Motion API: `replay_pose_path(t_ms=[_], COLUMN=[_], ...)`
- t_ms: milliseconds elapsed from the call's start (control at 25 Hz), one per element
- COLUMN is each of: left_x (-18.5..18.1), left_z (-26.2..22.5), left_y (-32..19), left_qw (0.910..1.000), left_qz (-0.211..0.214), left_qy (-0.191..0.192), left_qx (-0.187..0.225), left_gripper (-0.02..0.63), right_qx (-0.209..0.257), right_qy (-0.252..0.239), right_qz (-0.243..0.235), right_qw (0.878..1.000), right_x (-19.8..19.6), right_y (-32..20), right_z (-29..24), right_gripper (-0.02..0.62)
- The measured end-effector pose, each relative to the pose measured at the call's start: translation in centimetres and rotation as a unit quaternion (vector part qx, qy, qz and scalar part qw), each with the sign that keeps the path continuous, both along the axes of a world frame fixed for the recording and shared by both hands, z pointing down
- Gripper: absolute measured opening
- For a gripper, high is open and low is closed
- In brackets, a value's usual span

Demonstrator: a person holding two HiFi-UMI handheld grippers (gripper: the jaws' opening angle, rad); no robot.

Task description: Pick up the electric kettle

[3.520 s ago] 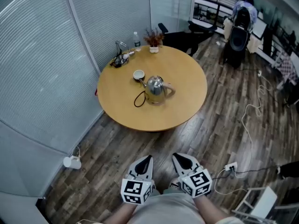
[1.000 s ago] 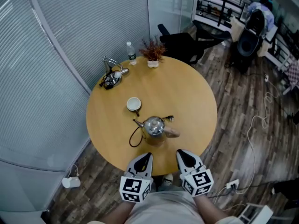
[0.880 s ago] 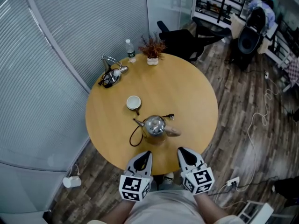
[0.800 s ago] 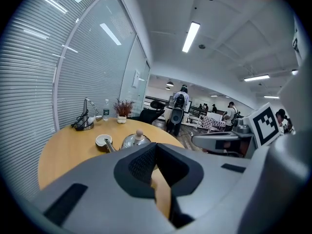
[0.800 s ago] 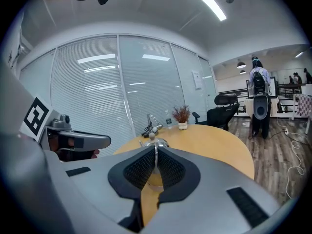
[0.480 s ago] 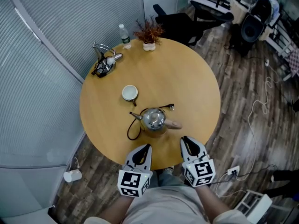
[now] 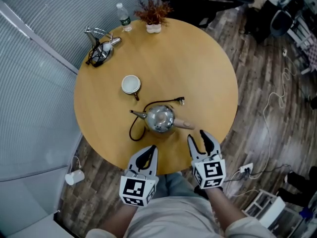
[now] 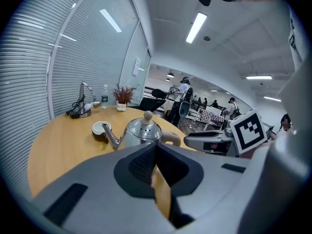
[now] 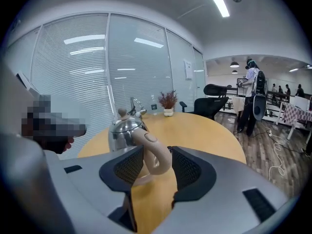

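The steel electric kettle (image 7: 159, 118) stands near the front of the round wooden table (image 7: 203, 63), with its beige handle (image 7: 184, 125) turned toward my right gripper. My right gripper (image 7: 201, 138) hovers over the table's near edge and its jaws are opening. In the right gripper view the handle (image 9: 155, 156) shows in the gap of the gripper (image 9: 153, 173), just ahead of the pads and untouched. My left gripper (image 7: 150, 151) is shut and empty at the table's edge, in front of the kettle (image 8: 142, 129). Its spout points left.
A white cup (image 7: 131, 84) sits behind the kettle, and a black cord (image 7: 133, 131) loops at its left. At the far rim stand a potted plant (image 7: 153, 13), a water bottle (image 7: 121, 15) and a metal stand with cables (image 7: 98, 49). Office chairs and people are beyond.
Both grippers have come forward and down to the table's near edge, closer to the kettle. The right jaws, shut before, now stand apart. The left jaws stay shut.
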State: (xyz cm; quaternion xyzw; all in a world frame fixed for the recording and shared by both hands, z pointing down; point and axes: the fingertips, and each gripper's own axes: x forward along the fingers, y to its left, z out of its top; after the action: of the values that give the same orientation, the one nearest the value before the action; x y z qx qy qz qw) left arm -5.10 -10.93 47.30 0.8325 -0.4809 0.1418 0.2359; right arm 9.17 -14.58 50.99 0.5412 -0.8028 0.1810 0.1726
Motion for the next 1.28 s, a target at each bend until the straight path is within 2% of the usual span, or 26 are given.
replay_pose_path(t_ms=[200, 480, 760, 1040, 1280], left_x=[-0.5, -1.1, -1.4, -2.5, -2.8], left_z=[1.6, 3.3, 4.7, 5.7, 6.3], left_y=[-0.2, -0.1, -0.2, 0.1, 0.6], left_qw=[0.9999, 0.9992, 0.9983, 0.9973, 0.9967], left_qz=[0.000, 0.002, 0.000, -0.005, -0.007], left_qy=[-0.001, -0.001, 0.003, 0.002, 0.001], left_qx=[-0.017, -0.039, -0.057, -0.074, -0.081], left_gripper=[0.003, 0.003, 0.003, 0.003, 0.003], right_qx=[-0.011, -0.013, -0.023, -0.013, -0.015], right_qy=[0.024, 0.048, 0.051, 0.064, 0.052], right_qz=[0.013, 0.026, 0.045, 0.067, 0.086], right_qw=[1.000, 0.998, 0.997, 0.996, 0.995], right_x=[0.0, -0.5, -0.5, -0.1, 0.0], right_y=[-1.3, -3.0, -4.9, -6.3, -7.1], right_z=[2.8, 4.8, 6.6, 7.3, 7.9], right_gripper=[0.216, 0.225, 0.229, 0.229, 0.218])
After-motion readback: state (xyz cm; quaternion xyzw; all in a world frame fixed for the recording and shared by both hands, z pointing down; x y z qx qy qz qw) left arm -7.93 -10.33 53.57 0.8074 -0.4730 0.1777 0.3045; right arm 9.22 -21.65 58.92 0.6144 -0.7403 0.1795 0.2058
